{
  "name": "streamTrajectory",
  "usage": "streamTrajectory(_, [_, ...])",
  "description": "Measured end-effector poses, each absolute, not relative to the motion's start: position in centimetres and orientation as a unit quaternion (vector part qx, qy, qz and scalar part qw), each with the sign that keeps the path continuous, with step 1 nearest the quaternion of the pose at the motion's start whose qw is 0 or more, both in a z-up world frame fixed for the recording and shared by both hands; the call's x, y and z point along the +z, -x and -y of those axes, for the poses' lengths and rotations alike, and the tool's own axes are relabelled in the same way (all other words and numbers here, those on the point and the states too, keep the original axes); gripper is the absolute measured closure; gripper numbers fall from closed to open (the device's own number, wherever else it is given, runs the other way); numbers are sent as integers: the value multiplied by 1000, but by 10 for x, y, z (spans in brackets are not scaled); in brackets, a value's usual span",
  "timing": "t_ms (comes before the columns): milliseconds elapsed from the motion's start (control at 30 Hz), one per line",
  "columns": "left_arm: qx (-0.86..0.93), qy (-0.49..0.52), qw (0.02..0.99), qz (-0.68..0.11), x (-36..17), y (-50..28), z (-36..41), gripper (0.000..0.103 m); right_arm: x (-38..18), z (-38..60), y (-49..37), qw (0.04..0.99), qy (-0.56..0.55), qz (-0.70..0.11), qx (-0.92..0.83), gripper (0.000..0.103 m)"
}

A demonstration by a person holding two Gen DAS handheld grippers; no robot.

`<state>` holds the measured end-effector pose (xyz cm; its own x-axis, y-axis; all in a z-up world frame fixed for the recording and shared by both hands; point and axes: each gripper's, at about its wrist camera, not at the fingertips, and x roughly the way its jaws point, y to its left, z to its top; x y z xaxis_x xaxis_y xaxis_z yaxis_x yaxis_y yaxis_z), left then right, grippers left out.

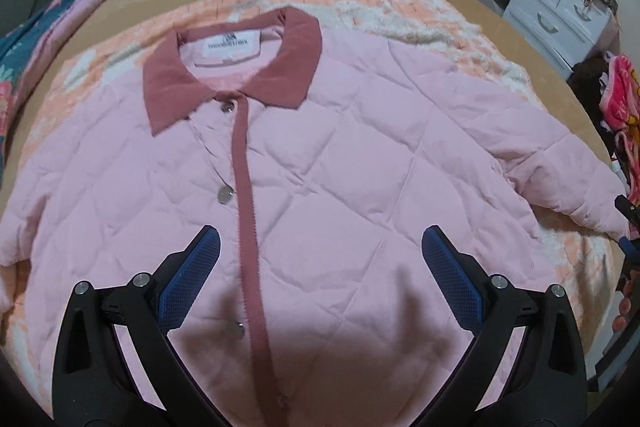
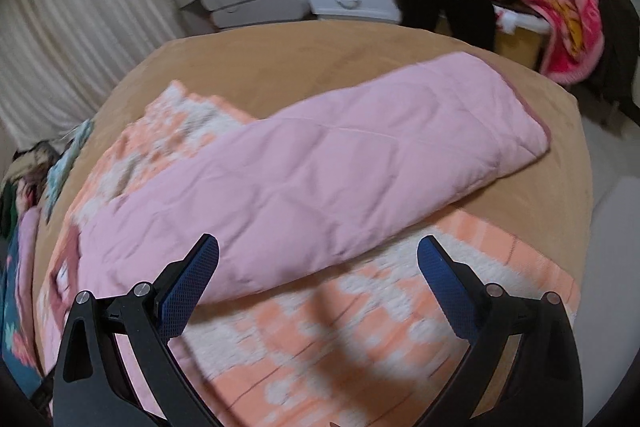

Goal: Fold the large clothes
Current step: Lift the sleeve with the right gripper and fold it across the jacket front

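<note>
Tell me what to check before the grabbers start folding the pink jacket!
1. Jacket lies flat, front up, on the orange blanket: ok.
2. Buttons done up: cannot tell.
3. Left gripper open and empty over the jacket's front: ok.
4. Right gripper open and empty near the sleeve: ok.
5. Sleeve stretched out straight, with nothing lying on it: ok.
6. The other sleeve laid out too: cannot tell, it runs past the picture's edge.
</note>
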<state>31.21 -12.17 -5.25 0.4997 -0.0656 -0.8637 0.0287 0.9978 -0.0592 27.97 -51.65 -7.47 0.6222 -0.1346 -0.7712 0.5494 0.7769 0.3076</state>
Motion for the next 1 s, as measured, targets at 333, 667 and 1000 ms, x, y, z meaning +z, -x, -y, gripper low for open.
streamTrajectory(333, [-26, 8, 856, -516, -71, -333, 132, 9, -107, 582, -290, 821, -329, -389, -257, 4])
streamTrajectory(667, [-4, 26, 861, -508, -68, -358, 111, 9, -132, 635, -294, 787, -424, -346, -283, 4])
streamTrajectory(1000, [21, 27, 869, -494, -50, -354, 77, 9, -113, 643, -285, 834, -384, -286, -275, 74])
